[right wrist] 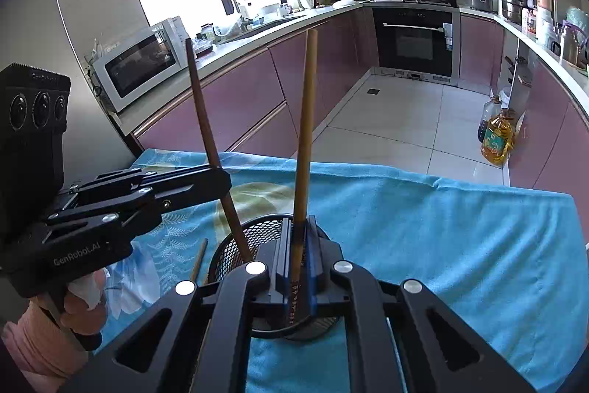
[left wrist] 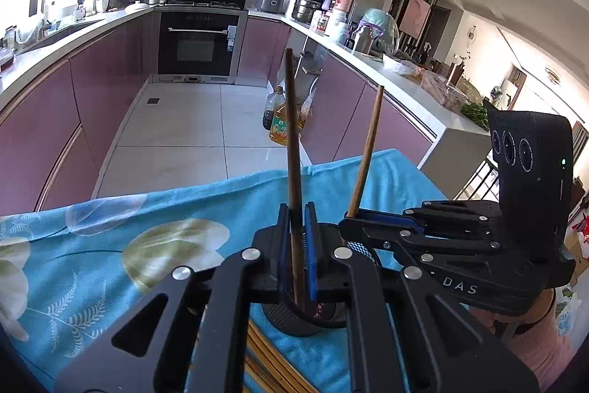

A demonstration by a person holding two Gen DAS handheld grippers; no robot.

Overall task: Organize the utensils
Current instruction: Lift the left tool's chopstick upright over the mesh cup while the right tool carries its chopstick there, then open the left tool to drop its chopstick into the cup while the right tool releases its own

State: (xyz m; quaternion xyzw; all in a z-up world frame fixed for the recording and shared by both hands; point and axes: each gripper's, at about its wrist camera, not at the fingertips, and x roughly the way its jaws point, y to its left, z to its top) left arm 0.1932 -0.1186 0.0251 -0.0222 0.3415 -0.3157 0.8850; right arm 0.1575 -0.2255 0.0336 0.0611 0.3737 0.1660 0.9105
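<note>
My left gripper [left wrist: 297, 209] is shut on a dark brown chopstick [left wrist: 292, 142] that stands upright, its lower end inside the black mesh cup [left wrist: 294, 319]. My right gripper [right wrist: 300, 221] is shut on a lighter wooden chopstick [right wrist: 307, 120], also upright with its lower end in the mesh cup [right wrist: 235, 245]. In the left wrist view the right gripper [left wrist: 348, 217] comes in from the right, holding the light chopstick [left wrist: 368, 150]. In the right wrist view the left gripper [right wrist: 221, 177] comes in from the left, holding the dark chopstick [right wrist: 206, 135].
The cup stands on a table with a blue floral cloth [left wrist: 110, 245]. Several more chopsticks [left wrist: 268, 363] lie on the cloth near me; one [right wrist: 198, 262] lies left of the cup. Kitchen counters, an oven [left wrist: 198, 43], a microwave [right wrist: 140, 65] and oil bottles [right wrist: 497, 139] lie beyond.
</note>
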